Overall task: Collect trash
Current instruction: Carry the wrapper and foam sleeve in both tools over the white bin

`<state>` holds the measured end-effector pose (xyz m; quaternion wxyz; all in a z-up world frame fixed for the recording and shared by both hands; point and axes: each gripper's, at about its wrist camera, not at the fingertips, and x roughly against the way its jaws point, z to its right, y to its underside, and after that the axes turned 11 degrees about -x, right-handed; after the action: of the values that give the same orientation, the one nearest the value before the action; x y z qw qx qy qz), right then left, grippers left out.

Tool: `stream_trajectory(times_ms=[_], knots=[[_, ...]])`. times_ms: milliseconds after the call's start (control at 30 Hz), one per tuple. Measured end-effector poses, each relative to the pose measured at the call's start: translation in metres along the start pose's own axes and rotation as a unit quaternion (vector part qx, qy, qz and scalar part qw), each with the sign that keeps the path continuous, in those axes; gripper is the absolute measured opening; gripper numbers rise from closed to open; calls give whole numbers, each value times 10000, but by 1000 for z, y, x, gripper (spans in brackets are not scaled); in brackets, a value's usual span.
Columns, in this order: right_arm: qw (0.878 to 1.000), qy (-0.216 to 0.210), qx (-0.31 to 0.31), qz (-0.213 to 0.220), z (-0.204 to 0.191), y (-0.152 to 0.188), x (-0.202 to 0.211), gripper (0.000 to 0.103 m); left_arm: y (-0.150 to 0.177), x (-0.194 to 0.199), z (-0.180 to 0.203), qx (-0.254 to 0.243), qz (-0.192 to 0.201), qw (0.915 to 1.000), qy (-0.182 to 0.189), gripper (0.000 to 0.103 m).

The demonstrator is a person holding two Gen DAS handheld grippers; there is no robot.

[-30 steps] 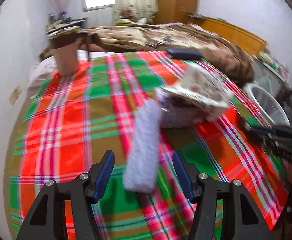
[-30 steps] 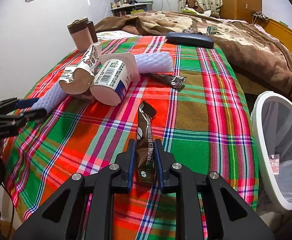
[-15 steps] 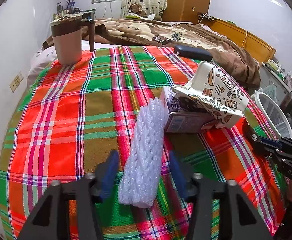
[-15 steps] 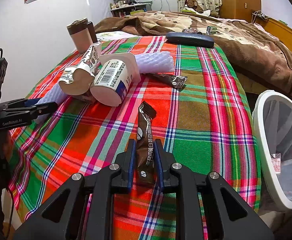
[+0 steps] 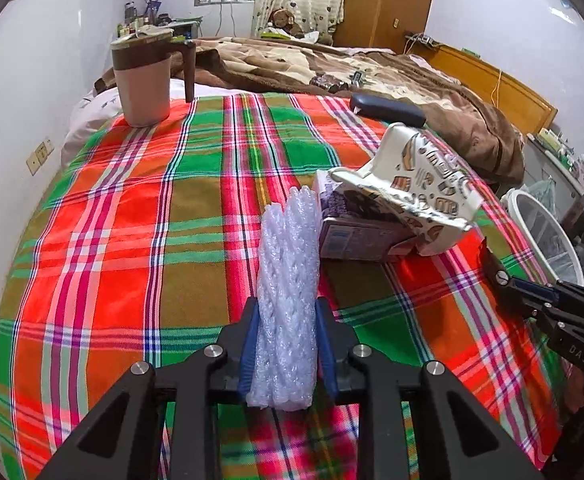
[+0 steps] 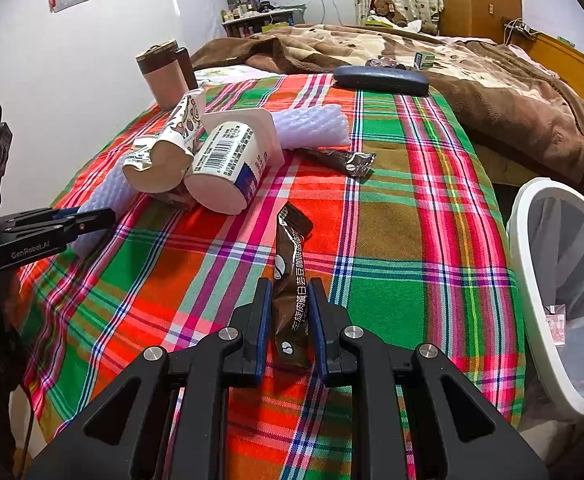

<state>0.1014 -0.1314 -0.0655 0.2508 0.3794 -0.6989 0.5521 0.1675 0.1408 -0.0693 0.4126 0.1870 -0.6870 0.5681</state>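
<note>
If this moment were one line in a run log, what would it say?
left gripper: just closed on foam net sleeve | right gripper: shut on brown sachet | bin: beside bed

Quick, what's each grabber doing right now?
Left gripper: just closed on the white foam netting.
Right gripper: shut on the brown sachet.

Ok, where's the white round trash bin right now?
In the right wrist view, the white round trash bin stands at the far right, beside the plaid-covered bed's edge, below the brown blanket.

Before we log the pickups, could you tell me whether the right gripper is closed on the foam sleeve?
No, the right gripper is closed on a brown sachet; the left gripper clamps the foam sleeve.
</note>
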Motion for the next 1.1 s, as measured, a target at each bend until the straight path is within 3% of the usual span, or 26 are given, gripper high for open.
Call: stream_trajectory(times_ms=[667, 1100], knots=[[9989, -239, -163, 382, 9, -6, 33, 19, -7, 64, 60, -194, 631, 9977, 128, 27], [9971, -151, -319, 675, 34, -8, 61, 19, -20, 71, 112, -441, 748, 9957, 333, 27]])
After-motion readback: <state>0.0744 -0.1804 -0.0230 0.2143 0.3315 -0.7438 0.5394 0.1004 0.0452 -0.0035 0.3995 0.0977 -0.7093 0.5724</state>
